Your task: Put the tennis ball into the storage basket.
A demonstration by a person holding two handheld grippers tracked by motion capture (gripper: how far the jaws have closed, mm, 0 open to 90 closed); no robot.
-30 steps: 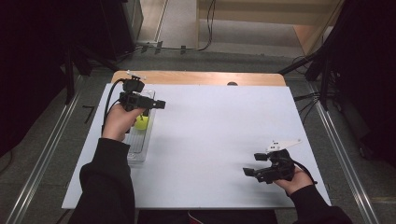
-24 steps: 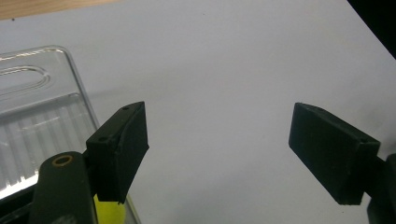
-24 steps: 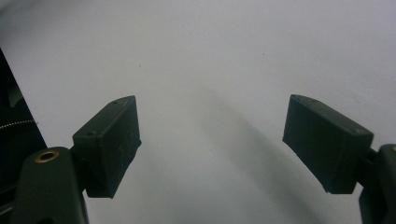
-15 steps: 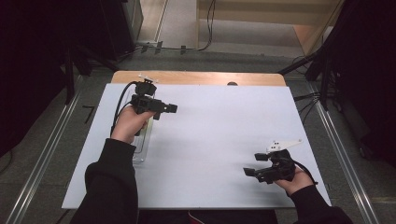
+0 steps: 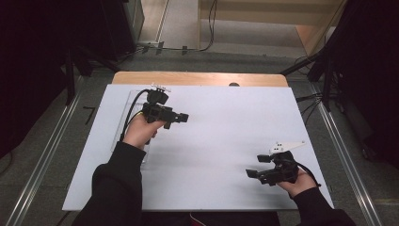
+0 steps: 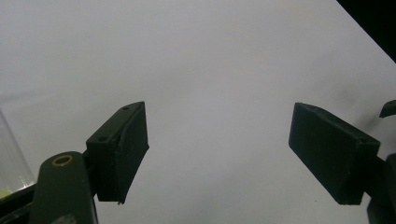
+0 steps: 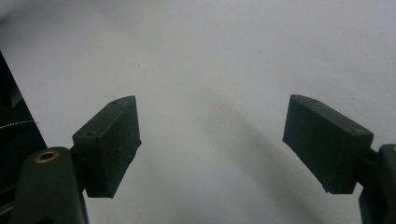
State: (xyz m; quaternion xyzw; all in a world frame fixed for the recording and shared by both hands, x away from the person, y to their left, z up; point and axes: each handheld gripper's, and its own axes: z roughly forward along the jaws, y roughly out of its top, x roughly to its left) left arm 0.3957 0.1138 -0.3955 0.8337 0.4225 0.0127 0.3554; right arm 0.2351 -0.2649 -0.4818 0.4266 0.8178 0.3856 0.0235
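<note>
clear plastic rectangular tray [image 5: 123, 126] lies flat on the white matte table sheet [image 5: 221, 127], near the sheet's left edge, long side running away from the person. it's see-through with a thin rim, mostly covered by the left hand [image 5: 139, 133] and sleeve. a sliver of its transparent wall, with a bit of yellow-green at the base, shows at the bottom-left corner of the left gripper view [image 6: 10, 161]; contents not readable.

left gripper [image 5: 181, 118]: black, blocky, hard plastic, cable looping off its back. it sits just right of the tray, over bare sheet, pointing right across the sheet. in the left gripper view [image 6: 217, 154] the jaws stand apart, flat rectangular pads facing each other, nothing between them, just plain white surface.

right gripper [image 5: 251, 174]: same black build, grey three-cornered plate on top, well apart from the tray, toward the sheet's near right corner, pointing left. in the right gripper view [image 7: 210, 149] the jaws are apart, empty, over smooth white sheet with a soft shadow.

a light wooden board edge [image 5: 197, 78] shows beyond the sheet's far side.
</note>
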